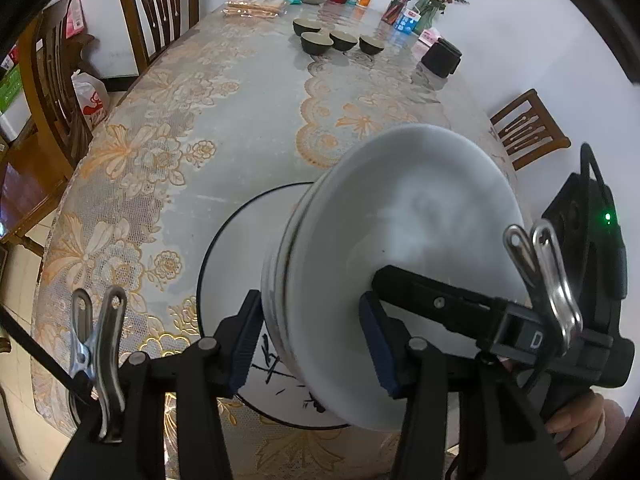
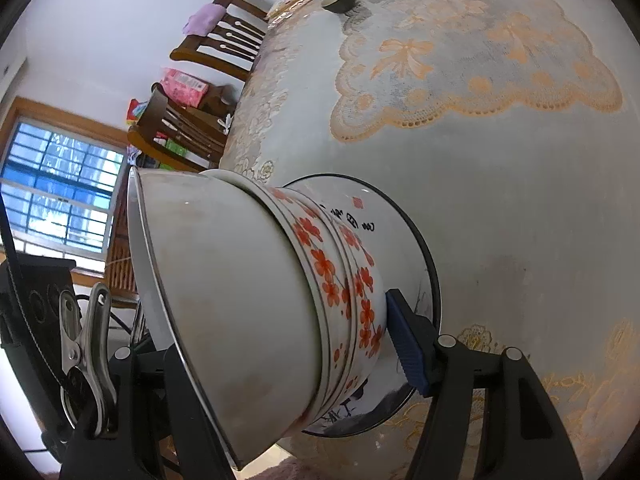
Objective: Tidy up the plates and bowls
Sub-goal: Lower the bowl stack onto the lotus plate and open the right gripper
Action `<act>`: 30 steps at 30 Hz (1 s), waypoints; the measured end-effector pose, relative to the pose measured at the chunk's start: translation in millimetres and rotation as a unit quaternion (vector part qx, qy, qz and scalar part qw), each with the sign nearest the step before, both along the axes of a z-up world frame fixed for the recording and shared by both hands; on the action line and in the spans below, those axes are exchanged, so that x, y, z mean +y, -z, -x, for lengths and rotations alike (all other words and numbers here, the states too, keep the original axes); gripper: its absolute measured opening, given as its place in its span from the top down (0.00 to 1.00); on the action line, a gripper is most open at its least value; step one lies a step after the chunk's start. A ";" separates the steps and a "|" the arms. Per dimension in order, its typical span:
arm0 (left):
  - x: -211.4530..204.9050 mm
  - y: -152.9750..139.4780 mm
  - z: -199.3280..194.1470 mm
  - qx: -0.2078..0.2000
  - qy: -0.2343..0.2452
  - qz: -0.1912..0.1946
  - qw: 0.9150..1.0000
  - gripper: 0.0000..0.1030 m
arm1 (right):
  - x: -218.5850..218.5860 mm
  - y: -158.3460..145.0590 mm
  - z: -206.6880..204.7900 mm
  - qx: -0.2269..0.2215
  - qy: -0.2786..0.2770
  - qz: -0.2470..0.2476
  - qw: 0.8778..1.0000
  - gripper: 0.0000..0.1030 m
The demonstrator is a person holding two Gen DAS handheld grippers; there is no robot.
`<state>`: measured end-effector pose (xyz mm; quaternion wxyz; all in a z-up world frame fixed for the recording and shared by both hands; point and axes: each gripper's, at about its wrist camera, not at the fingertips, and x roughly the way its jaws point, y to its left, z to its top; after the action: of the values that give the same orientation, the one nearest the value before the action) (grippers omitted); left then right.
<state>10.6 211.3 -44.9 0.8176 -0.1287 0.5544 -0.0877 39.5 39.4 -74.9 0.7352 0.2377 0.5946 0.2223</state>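
Blue-padded fingers [image 1: 246, 344] of the left gripper [image 1: 312, 344] are clenched across the rim of a stack of nested white ceramic bowls [image 1: 400, 240], one pad outside the wall and the other [image 1: 376, 348] inside the top bowl; the right gripper [image 2: 280, 368] clasps the same stack [image 2: 240, 280] from the opposite side, its blue pad [image 2: 408, 344] pressed on the lowest, orange-blossom-patterned wall. Two opposed rim grips likely share the weight and stop the loose bowls sliding apart.

Outward from the pads, the stack is tipped well off upright: its stacking axis leans steeply, mouths facing towards the right gripper's side and bases towards the table. It hangs just over a large white plate with a black rim and ink brushwork [image 1: 240, 248], perhaps touching it, near the front edge of the oval table under a floral lace cloth [image 1: 160, 152]. My guess is it is being set down on or lifted off that plate.

Four small dark bowls [image 1: 332, 40] wait far across the table
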 end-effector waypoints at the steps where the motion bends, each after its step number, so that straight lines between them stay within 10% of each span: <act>1: -0.4 -0.6 -0.1 -0.001 0.001 0.001 1.000 0.52 | 0.4 -0.9 1.2 -0.003 0.001 0.005 1.000 0.34; 27: 13.6 -8.0 2.4 -0.018 0.012 -0.011 1.000 0.53 | 3.6 -56.2 -0.1 -0.130 0.027 0.055 0.990 0.34; 30: 13.2 -10.1 3.5 -0.023 0.017 -0.011 1.000 0.53 | 2.2 -62.3 -8.1 -0.138 0.023 0.053 0.989 0.48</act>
<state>7.1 224.5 -34.8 0.8300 -0.1084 0.5381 -0.0988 47.6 41.6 -12.5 0.8266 0.1792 0.4930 0.2036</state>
